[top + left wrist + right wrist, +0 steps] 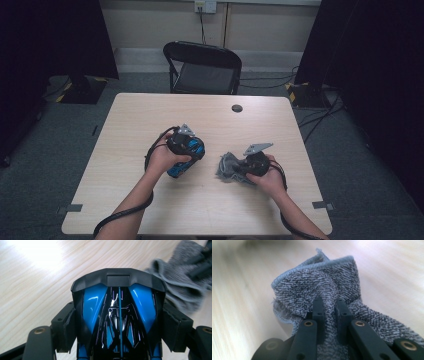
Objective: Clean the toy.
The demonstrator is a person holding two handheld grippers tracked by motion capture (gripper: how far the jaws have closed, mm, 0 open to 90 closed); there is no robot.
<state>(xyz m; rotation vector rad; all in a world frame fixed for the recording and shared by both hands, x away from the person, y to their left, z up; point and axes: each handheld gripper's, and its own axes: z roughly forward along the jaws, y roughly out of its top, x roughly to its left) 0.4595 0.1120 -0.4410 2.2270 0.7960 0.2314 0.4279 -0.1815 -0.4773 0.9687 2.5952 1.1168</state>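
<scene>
The cloth [231, 167] is lying right of centre on the table [210, 115], my right gripper [245, 169] pinching it. My left gripper [187, 155] is clamping a blue toy car [186, 156]; the car [119, 315] is feeling rigid and glossy between the pads. The cloth [322, 282] is bunching softly in my closed right jaws; I'm gripping a fold.

A glossy blue-and-black toy car [119, 315] was held above the wooden table, just beside a crumpled grey knitted cloth [322, 285] that was pinched upward.
</scene>
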